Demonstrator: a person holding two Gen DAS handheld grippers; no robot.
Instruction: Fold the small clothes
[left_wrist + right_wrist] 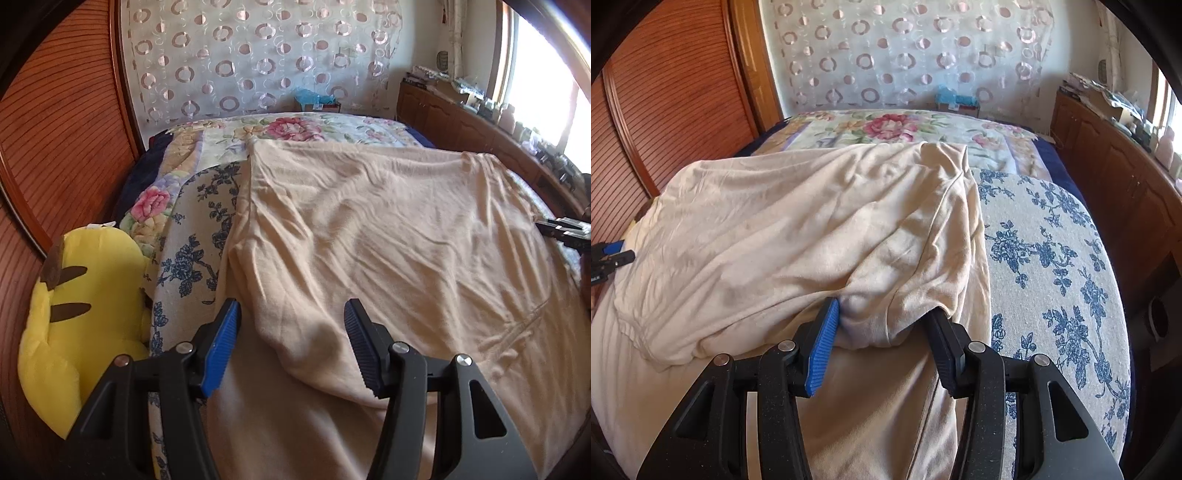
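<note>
Nearest the lens, at the near edge of the cream garment [369, 229]: left gripper [291, 332], black frame, one blue ribbed pad and one black; jaws stand apart with nothing pressed between them, a low ridge of the cloth lying in the gap below.

Right gripper [882, 325], same make: jaws closed on a bunched fold of the cream garment, cloth bulging between the pads. Its tip also shows at the right rim of the left wrist view, at the garment's far side edge.

Cream garment: soft knit, wrinkled, spread flat across the bed. In the right wrist view one layer is turned back over another, with a hem running along its left side.

Beneath and beside the garment: blue-flowered cover [1052, 266], off-white with dark blue sprays, touching the garment's edge.

Left of the garment, against the blue-flowered cover: yellow plush toy [85, 325] with brown stripes.

Beyond the garment: floral quilt [295, 129], pink roses on pale ground.

Left of the garment, further out: slatted wooden panel [62, 129], reddish brown.

Behind the garment, at the back: sheer curtain [258, 59] with ring pattern. To its right, wooden cabinets [450, 118] under a bright window [543, 88], with small clutter on top.
</note>
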